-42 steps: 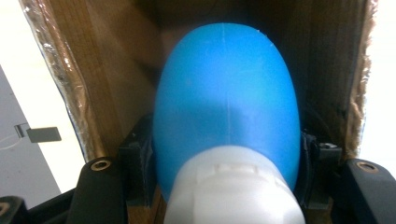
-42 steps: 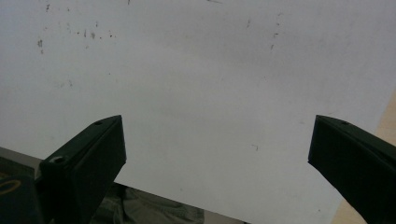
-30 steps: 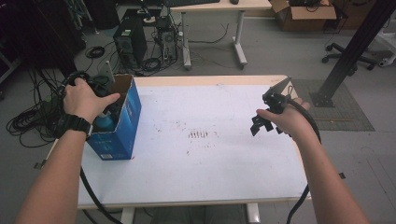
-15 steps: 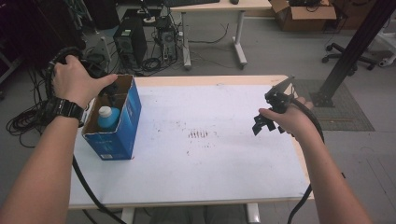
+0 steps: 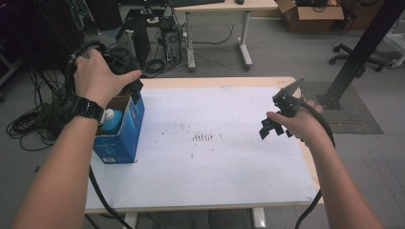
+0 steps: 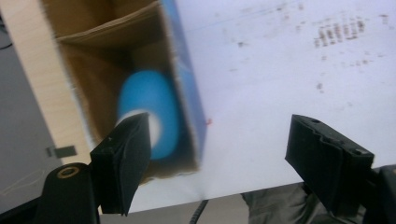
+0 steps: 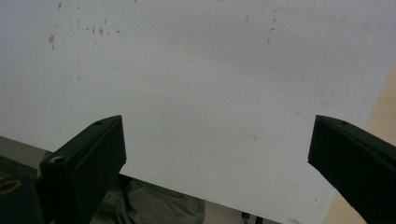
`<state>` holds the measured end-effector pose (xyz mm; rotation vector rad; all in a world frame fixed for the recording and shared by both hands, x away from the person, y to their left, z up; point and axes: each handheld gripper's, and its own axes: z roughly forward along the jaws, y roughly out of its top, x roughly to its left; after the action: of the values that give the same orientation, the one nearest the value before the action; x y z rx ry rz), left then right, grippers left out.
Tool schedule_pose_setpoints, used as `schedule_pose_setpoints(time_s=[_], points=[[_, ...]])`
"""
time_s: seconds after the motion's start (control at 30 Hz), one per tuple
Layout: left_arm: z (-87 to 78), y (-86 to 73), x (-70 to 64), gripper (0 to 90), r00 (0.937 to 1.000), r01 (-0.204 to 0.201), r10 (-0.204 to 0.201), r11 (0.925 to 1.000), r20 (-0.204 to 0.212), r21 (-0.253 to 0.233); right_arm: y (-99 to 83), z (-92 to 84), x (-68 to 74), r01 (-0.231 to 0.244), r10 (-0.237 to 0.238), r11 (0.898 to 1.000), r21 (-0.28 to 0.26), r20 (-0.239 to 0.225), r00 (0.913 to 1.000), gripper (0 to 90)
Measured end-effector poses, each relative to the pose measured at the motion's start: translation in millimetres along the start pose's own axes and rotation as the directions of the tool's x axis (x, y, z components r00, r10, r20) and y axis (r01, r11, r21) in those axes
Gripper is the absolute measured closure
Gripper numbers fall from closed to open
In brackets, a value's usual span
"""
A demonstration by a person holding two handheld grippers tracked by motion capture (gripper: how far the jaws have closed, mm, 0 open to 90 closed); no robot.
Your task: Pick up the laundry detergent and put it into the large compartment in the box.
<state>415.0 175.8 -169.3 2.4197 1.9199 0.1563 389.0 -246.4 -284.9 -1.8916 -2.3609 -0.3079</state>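
Observation:
An open blue cardboard box (image 5: 119,138) stands on the left part of the white table (image 5: 215,171). Inside it lies a blue bottle with a white cap (image 5: 111,119). My left gripper (image 5: 135,90) hovers above the box's far end, mostly covered by the hand. In the left gripper view the gripper (image 6: 224,158) is open and holds nothing, with the box (image 6: 191,98) and the blurred bottle (image 6: 152,112) below its left jaw. My right gripper (image 5: 274,130) hangs over the table's right side, open and holding nothing (image 7: 217,154).
Dark ink marks (image 5: 206,137) dot the table's middle. The wooden edge (image 5: 305,157) runs just right of my right hand. Behind the table stand computer towers with cables (image 5: 157,38), a desk (image 5: 219,9), a black post (image 5: 360,47) and an office chair (image 5: 382,52).
My left hand has lifted up and back out of the box, and the bottle that it covered now lies in view inside. The right gripper has hardly moved.

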Motion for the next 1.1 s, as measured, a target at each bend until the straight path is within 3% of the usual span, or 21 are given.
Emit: schedule_pose_setpoints(time_s=[0.3,0.5,0.73,1.1], points=[[5.0,4.6,-35.6,16.2,0.998,-0.059,0.059,0.9983,0.023,0.002,-4.6,-4.9,1.2,0.004,-0.004,1.0,-0.006,-0.001,1.0,4.2],[10.1,6.2,-57.6,12.4,0.9933,-0.109,0.109,0.9939,0.04,0.011,-8.2,-6.5,-1.2,0.001,-0.001,1.0,-0.009,-0.002,1.0,4.2],[14.6,8.4,-74.4,6.2,0.9906,-0.132,0.131,0.9912,0.038,0.014,-13.1,-7.2,-5.6,-0.004,0.004,1.0,-0.011,-0.003,1.0,4.2],[21.3,12.1,-93.9,5.2,0.985,-0.168,0.167,0.9856,0.043,0.02,-15.5,-7.7,-10.3,-0.007,0.007,1.0,-0.014,-0.006,1.0,4.2]])
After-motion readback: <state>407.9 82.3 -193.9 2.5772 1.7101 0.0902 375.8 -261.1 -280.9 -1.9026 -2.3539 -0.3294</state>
